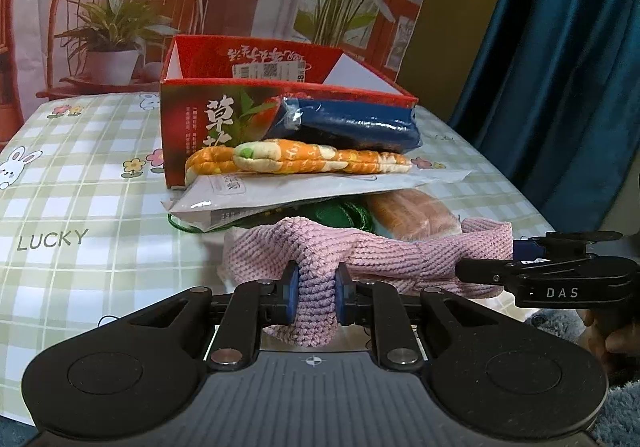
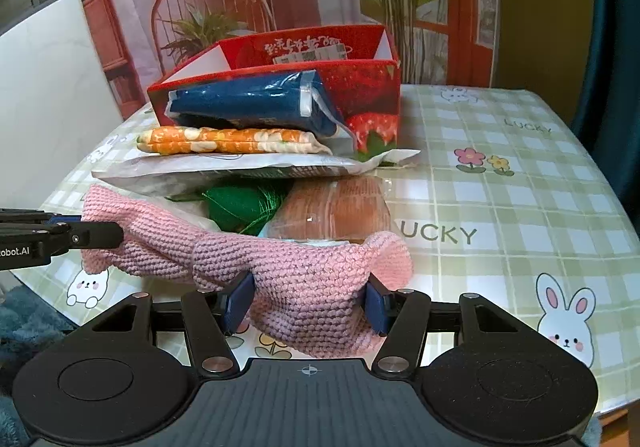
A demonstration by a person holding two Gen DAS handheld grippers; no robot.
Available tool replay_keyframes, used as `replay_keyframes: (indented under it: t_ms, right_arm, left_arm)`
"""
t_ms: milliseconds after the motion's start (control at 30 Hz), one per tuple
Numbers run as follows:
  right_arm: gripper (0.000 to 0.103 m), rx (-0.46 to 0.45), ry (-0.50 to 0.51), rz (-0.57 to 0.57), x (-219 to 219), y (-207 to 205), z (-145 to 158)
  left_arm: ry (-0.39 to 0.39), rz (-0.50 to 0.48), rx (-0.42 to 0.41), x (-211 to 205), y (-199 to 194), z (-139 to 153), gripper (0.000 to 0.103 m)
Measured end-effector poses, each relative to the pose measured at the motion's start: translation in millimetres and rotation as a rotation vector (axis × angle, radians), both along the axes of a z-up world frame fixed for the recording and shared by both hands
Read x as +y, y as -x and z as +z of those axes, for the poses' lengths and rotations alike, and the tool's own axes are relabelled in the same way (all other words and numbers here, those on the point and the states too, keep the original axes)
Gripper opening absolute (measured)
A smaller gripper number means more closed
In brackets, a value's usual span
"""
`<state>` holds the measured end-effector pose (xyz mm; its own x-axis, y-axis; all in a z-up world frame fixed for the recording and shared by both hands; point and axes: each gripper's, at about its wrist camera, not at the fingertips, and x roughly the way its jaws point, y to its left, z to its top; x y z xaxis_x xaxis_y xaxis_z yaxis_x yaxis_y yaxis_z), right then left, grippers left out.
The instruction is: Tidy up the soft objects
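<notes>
— Where's the pink knitted cloth [image 1: 360, 259]?
— Pinched at one end by the left gripper [image 1: 316, 297], at the other by the right gripper [image 2: 310, 305]; both clamped on bunched folds.
— Lying how?
— Stretched sideways between them, sagging, low over the checked tablecloth [image 2: 520, 183].
— Behind?
— Green yarn [image 2: 244, 207] and wrapped loaf [image 2: 336, 211] close by; above them a flat packet [image 1: 320, 187], orange cloth [image 1: 300, 161], blue pack [image 1: 348, 123]; red box [image 1: 200, 115] behind.

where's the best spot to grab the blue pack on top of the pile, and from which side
Take the blue pack across its thick rolled middle, coming from above. It lies flat on the orange cloth, tight against the red box, so the back is blocked. Its crimped end is thin, slick film and would likely slip.
</notes>
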<state>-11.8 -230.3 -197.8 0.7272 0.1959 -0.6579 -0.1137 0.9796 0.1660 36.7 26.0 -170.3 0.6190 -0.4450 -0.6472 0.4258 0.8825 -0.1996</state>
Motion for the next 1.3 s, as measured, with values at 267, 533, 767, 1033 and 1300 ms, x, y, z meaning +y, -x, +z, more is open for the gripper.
replay_keyframes:
  t_ms: [267,533,767,1033,1300]
  right_arm:
    - [0.049,-0.065,-0.039,0.013,-3,5,17]
    - [0.036,-0.17,-0.092,0.063,-13,3,52]
    - [0.033,-0.216,-0.132,0.104,-19,-7,83]
    - [0.032,-0.253,-0.165,0.139,-31,-45,111]
    - [0.032,-0.253,-0.135,0.148,-36,-141,119]
  left_arm:
    - [0.035,0.018,-0.042,5,4,7,0.018]
    - [0.106,0.019,-0.123,15,3,35,0.018]
    - [0.15,0.016,-0.199,19,-2,72,0.018]
    - [0.137,0.016,-0.268,10,-33,105,0.018]
    - [0.089,0.038,-0.228,-7,-119,114,0.018]
